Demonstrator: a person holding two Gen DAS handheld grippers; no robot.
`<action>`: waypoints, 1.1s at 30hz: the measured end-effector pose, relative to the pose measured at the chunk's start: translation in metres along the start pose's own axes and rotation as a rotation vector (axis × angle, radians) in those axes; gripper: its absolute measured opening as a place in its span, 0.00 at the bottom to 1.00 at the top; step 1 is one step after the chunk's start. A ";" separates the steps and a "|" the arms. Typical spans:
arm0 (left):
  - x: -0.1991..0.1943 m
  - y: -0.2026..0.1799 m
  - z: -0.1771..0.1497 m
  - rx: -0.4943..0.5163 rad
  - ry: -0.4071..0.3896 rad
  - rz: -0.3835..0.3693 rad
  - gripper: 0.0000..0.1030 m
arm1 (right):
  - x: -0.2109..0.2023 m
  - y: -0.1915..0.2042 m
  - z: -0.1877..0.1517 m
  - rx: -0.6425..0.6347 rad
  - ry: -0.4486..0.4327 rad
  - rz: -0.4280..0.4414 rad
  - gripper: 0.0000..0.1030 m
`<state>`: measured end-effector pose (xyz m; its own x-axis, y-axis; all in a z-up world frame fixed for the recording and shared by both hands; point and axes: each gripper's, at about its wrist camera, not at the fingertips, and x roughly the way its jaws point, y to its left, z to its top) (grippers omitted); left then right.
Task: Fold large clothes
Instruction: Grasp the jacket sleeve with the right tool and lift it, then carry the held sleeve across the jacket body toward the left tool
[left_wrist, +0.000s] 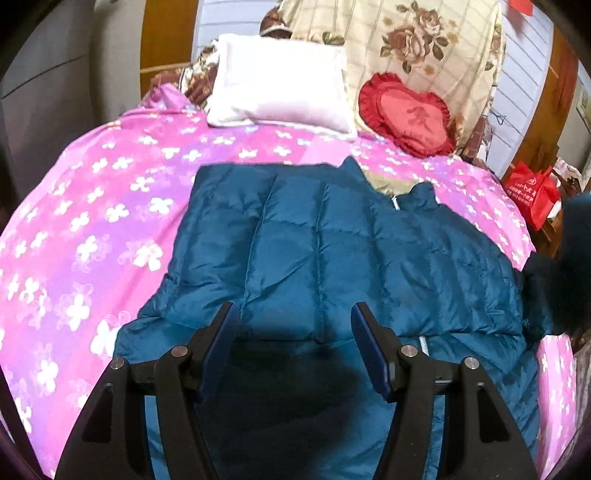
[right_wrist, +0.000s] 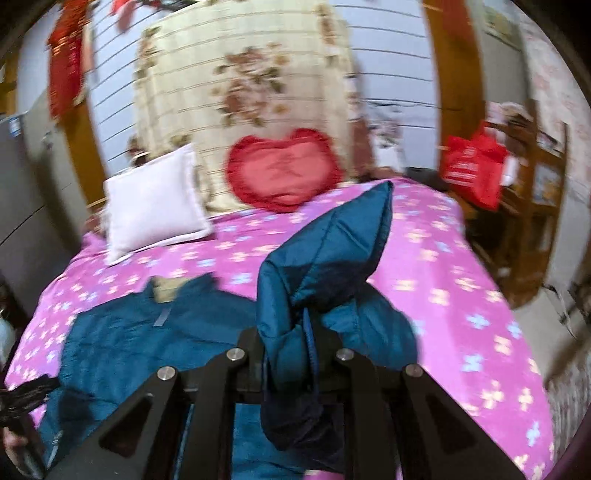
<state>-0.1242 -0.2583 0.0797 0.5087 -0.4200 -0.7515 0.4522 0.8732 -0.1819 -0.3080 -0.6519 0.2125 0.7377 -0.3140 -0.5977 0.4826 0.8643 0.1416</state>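
Teal quilted down jacket (left_wrist: 325, 251) lies spread across the pink flowered bedspread (left_wrist: 92, 206), and we see its collar and a silver zipper pull toward the far side in the left wrist view. Our left gripper (left_wrist: 293, 325) hovers just above the near part of the jacket with its two blue-padded fingers (left_wrist: 221, 343) set wide apart, nothing between them. Our right gripper (right_wrist: 295, 347) is closed tight on a bunched sleeve (right_wrist: 332, 258) of the jacket, which stands up from the fingers and rises above the bedspread; that view is blurred.

At the head of the bed we find a white pillow (left_wrist: 280, 83) and a red heart-shaped cushion (left_wrist: 408, 114) with a ruffled edge, leaning on a folded cream quilt (left_wrist: 406, 40) printed with brown roses. The heart cushion carries a darker embroidered character at its centre, which we cannot read. A red shopping bag (left_wrist: 532, 192) stands beside the bed to the right; it bears white printed lettering, too small and soft for us to make out in either view.
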 end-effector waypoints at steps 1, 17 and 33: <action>0.002 0.001 0.001 -0.002 -0.001 0.000 0.41 | 0.004 0.012 0.001 -0.007 0.007 0.024 0.16; 0.025 0.032 0.016 -0.182 0.023 -0.162 0.41 | 0.136 0.226 -0.051 -0.101 0.278 0.364 0.15; 0.027 0.015 0.010 -0.247 0.065 -0.348 0.49 | 0.081 0.157 -0.048 -0.030 0.212 0.428 0.73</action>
<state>-0.0958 -0.2589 0.0627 0.3063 -0.6900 -0.6558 0.3953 0.7189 -0.5718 -0.1954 -0.5227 0.1487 0.7528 0.1568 -0.6394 0.1406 0.9106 0.3887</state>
